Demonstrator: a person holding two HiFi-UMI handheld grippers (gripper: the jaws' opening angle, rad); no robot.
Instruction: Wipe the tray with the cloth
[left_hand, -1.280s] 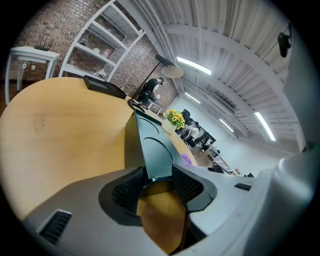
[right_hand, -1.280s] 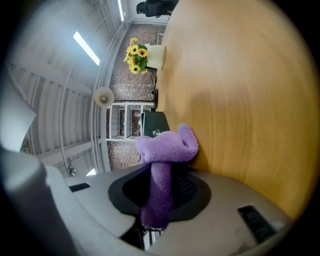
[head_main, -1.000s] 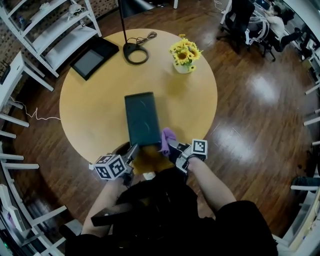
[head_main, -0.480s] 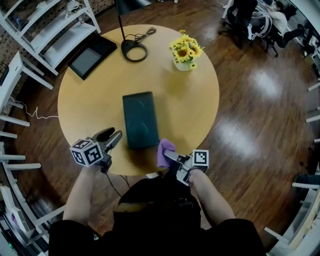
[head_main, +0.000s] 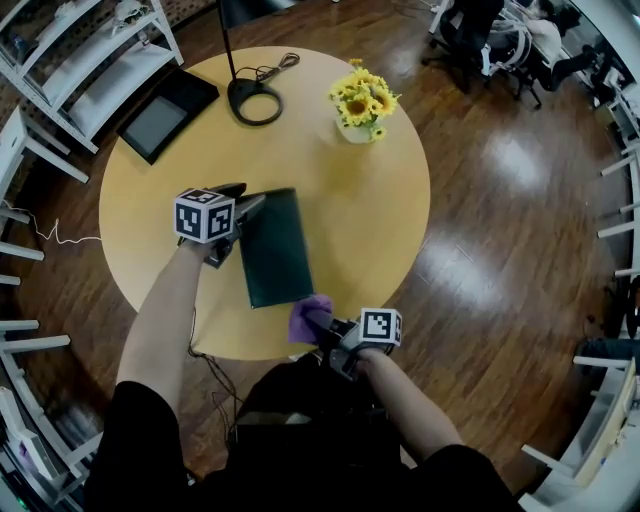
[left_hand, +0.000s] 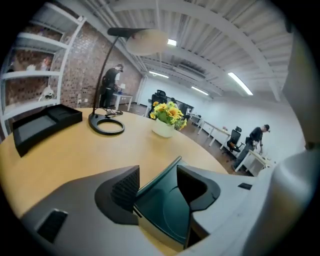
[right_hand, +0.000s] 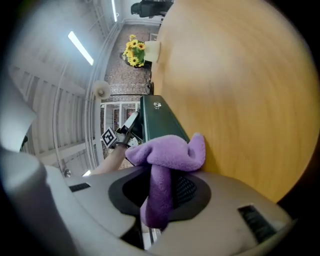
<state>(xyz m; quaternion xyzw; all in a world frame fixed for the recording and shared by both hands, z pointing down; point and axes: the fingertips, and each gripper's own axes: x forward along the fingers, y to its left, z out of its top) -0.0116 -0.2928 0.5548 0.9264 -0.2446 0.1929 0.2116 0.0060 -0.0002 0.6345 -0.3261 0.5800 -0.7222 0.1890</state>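
On the round wooden table (head_main: 385, 215), a black flat case (head_main: 165, 113) lies at the far left. The left gripper (head_main: 248, 203) reaches in from the left with its jaws apart. They have just been opening, and the far left corner of the dark green tray (head_main: 275, 255) stands between them unclamped. The tray lies flat near the table's middle, lengthwise toward the person. Beyond it sit a lamp base (head_main: 255, 101) and a sunflower pot (head_main: 358, 108). At the near edge, just beside the tray's near right corner, the right gripper (head_main: 327, 330) pinches a purple cloth (head_main: 310, 317), which bunches out past its jaws.
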